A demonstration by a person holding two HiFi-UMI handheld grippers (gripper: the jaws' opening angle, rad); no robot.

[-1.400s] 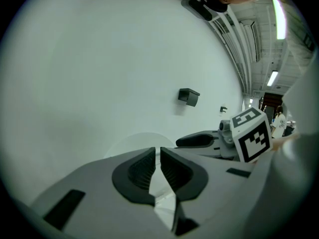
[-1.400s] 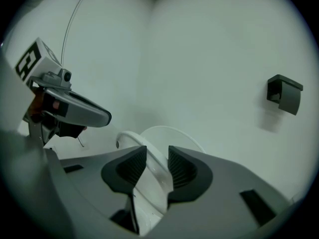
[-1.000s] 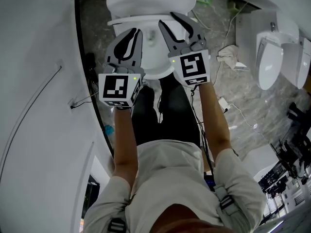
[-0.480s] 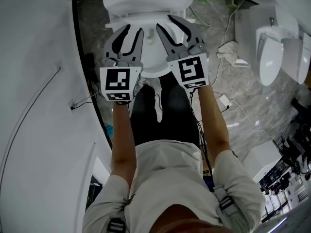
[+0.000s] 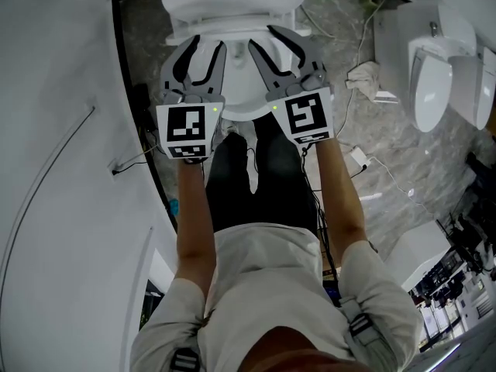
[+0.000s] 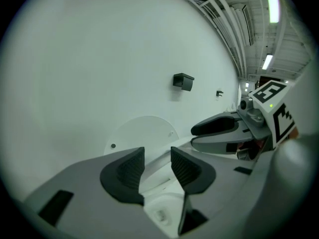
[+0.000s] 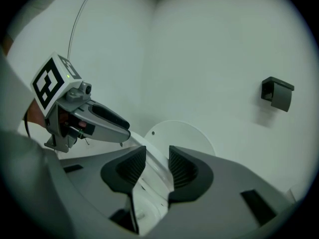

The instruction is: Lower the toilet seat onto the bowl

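Jaws ribbed, spread astride glossy white toilet seat (image 5: 242,105): left gripper's (image 6: 157,156) just opening, right gripper's (image 7: 157,156) wide.

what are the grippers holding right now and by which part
Nothing is held. The jaws of the left gripper have just been opening, the right gripper stands open; the edge of the toilet shows in each gap, no pad pressing it.

L hand-held gripper (image 5: 208,45): we've just been opening the jaws, shut → wide apart.
Gap: toilet seat (image 5: 246,108) rim betw. pads, not pressed.
L marker cube (image 5: 190,130): we rolled it squarer to cam.
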